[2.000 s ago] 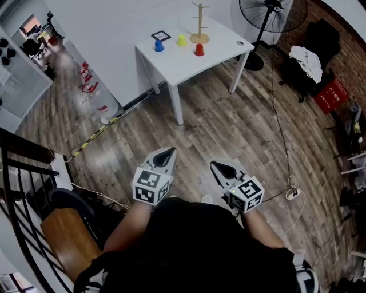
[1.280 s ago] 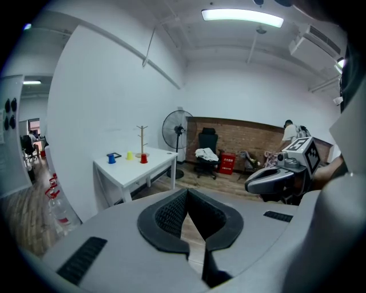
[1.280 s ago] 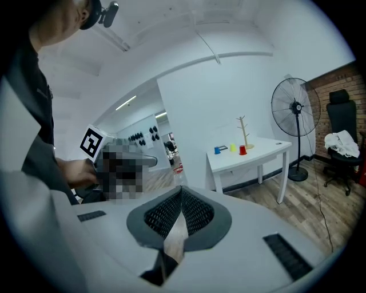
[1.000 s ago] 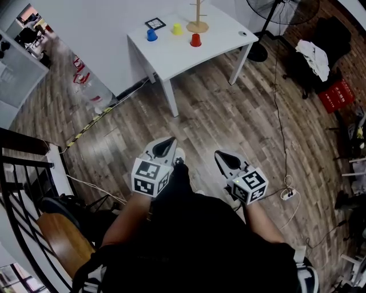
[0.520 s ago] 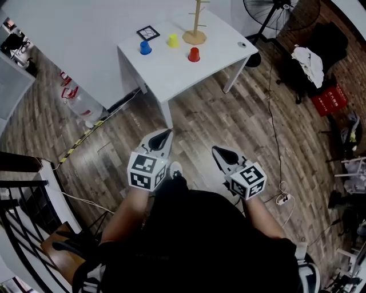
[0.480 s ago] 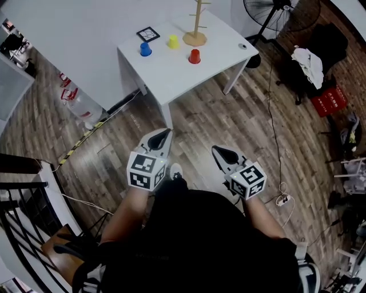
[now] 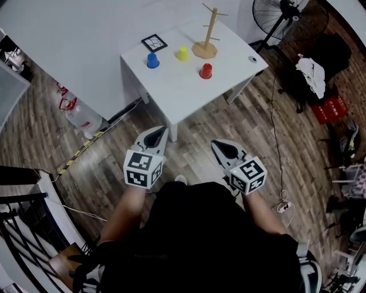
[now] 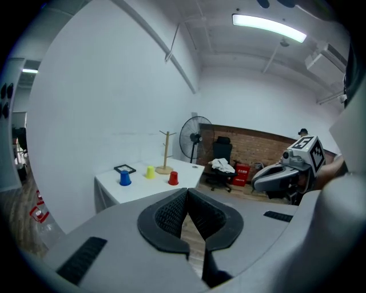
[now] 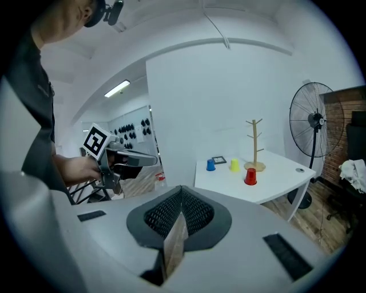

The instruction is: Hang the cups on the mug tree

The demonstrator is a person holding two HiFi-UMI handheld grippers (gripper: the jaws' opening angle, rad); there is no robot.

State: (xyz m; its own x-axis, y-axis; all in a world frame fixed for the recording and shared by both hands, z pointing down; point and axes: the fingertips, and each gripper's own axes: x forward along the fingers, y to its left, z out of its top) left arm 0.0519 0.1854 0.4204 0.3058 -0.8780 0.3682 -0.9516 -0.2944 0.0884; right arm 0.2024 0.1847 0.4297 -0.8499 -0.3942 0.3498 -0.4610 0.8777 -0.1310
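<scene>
A white table (image 7: 183, 91) stands ahead and carries a blue cup (image 7: 152, 60), a yellow cup (image 7: 182, 54), a red cup (image 7: 206, 71) and a bare wooden mug tree (image 7: 207, 40). The left gripper view shows the same cups, blue (image 8: 124, 178), yellow (image 8: 150, 171) and red (image 8: 172, 178), beside the tree (image 8: 166, 151). My left gripper (image 7: 155, 135) and right gripper (image 7: 222, 147) hover over the wooden floor just short of the table's near corner. Both are shut and hold nothing. The red cup (image 9: 250, 176) and the tree (image 9: 255, 143) also appear in the right gripper view.
A black marker card (image 7: 154, 42) and a small round object (image 7: 252, 59) lie on the table. A standing fan (image 7: 286, 11), a chair with clothes (image 7: 311, 66) and a red box (image 7: 331, 106) are at the right. Water bottles (image 7: 80, 117) and a stair railing (image 7: 17, 189) are at the left. A cable (image 7: 274, 143) crosses the floor.
Both grippers have travelled forward together, and the table with the cups now lies much closer to their tips. The jaws have stayed shut and empty.
</scene>
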